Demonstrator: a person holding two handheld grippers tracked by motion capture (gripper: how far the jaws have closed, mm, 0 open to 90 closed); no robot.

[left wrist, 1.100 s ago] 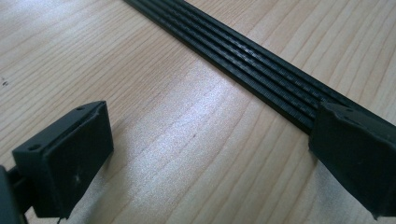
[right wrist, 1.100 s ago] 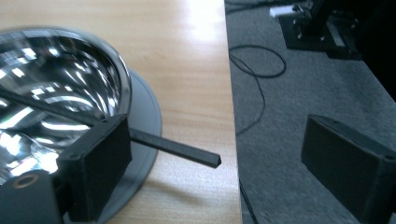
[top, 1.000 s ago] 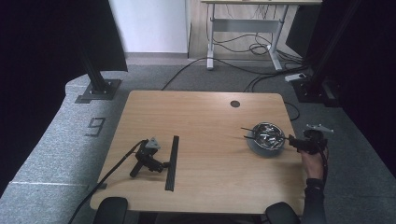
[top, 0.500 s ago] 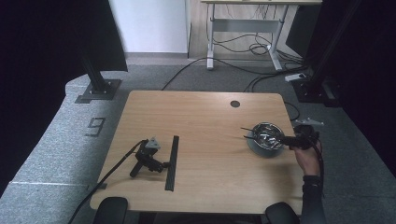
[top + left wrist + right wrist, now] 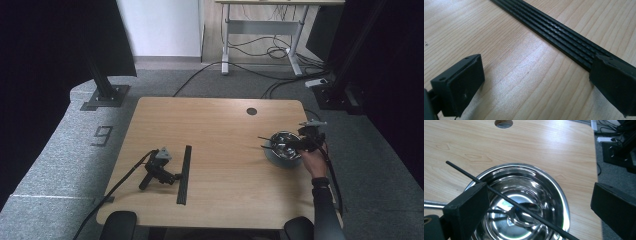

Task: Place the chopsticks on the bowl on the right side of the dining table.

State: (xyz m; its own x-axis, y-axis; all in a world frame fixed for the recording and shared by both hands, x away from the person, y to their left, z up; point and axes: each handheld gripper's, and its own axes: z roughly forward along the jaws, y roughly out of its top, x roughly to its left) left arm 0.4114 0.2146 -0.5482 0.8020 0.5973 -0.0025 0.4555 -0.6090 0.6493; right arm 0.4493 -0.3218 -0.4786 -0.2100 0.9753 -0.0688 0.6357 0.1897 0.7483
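Observation:
A steel bowl (image 5: 281, 148) stands near the table's right edge, with a thin black rod (image 5: 265, 139) lying across its rim. In the right gripper view the bowl (image 5: 549, 185) holds a spoon (image 5: 515, 216) under the rod (image 5: 464, 171). A hand holds my right gripper (image 5: 296, 144) at the bowl's right rim. Its jaws have just been opening and stand wide apart (image 5: 539, 195) over the bowl, gripping nothing. My left gripper (image 5: 170, 176) lies on the table with no hand on it, open (image 5: 536, 72), beside a black ribbed strip (image 5: 184, 174) (image 5: 564, 32).
The wooden table (image 5: 220, 125) has a round cable hole (image 5: 251, 111) at the back right. The left gripper's cable (image 5: 120, 182) trails off the front left edge. Grey carpet, black stands and a desk with loose cables surround the table.
The right hand and its gripper have moved left and a little farther back, from beyond the table's right edge to the bowl's rim. The left gripper, strip, bowl and rod have stayed put.

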